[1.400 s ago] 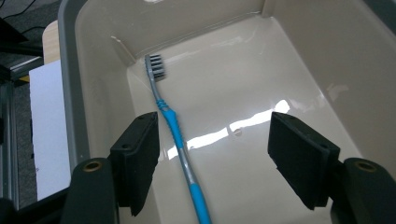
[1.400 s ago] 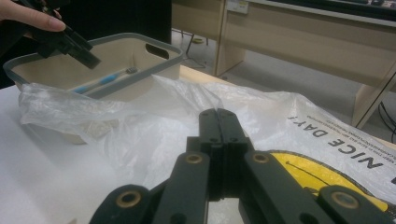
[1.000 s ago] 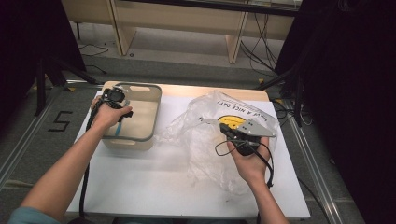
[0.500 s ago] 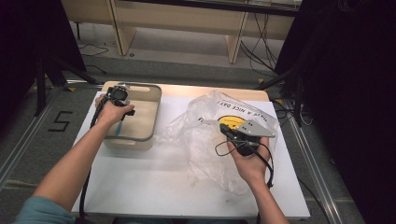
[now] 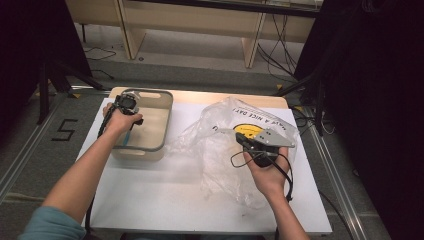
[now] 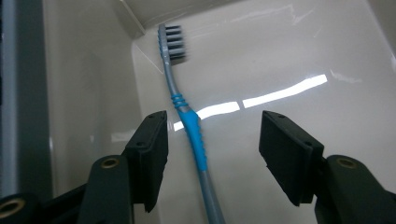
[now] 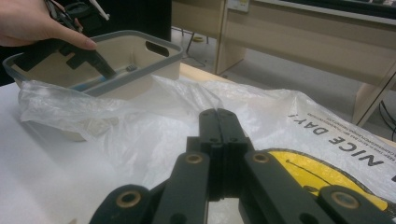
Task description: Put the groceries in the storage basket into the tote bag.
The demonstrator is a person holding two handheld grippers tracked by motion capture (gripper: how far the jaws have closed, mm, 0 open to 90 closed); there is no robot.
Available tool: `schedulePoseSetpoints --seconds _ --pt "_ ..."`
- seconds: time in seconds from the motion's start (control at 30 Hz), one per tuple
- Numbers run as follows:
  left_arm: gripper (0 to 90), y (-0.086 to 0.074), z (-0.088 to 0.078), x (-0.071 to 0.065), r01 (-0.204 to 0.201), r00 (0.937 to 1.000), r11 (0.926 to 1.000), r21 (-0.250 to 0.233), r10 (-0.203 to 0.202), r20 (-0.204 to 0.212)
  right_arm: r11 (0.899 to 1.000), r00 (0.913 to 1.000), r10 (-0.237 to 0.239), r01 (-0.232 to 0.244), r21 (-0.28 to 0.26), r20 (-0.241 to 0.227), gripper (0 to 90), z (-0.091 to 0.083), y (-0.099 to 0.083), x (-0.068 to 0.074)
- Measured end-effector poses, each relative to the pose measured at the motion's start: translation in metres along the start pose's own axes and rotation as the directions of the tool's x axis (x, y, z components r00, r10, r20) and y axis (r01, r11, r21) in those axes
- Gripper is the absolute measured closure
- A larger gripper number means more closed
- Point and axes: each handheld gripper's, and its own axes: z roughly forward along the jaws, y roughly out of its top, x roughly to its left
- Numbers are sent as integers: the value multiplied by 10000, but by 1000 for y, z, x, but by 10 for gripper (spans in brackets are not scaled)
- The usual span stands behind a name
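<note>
The left gripper (image 6: 212, 154) reaches into the beige bin (image 5: 160, 125) at the table's left, its jaws apart and just closing in, with the toothbrush (image 6: 189, 126) between them but not yet touched. The toothbrush lies flat on the bin floor beside one wall — its long axis runs away from the gripper, dark bristle head at the far end, blue grip section level with the pads and nearer the left one. The right gripper (image 7: 218, 121), jaws together on nothing visible, rests over the clear plastic bag (image 5: 220, 145) — well apart from the bin, so the left hand is the nearer.
</note>
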Motion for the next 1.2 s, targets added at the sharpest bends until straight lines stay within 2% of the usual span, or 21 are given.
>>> schedulePoseSetpoints --seconds 0.47,0.6,0.87,1.0,1.2 --pt "455 -2 9 -2 107 9999 9992 394 -109 54 10000 10000 1 -1 -9 4 900 0 0 0" --pt "487 -2 10 -3 -30 9999 9988 488 36 -123 10000 10000 -18 18 -4 15 900 0 0 0" --pt "532 -4 12 -1 236 9997 9972 704 -237 5 10000 10000 -21 21 -28 14 900 0 0 0" --pt "555 -5 13 3 581 9981 9955 754 -595 156 10000 10000 -39 39 -17 25 900 0 0 0" --pt "598 -5 13 6 805 9963 9934 821 -828 248 10000 10000 -82 82 -6 28 900 0 0 1"
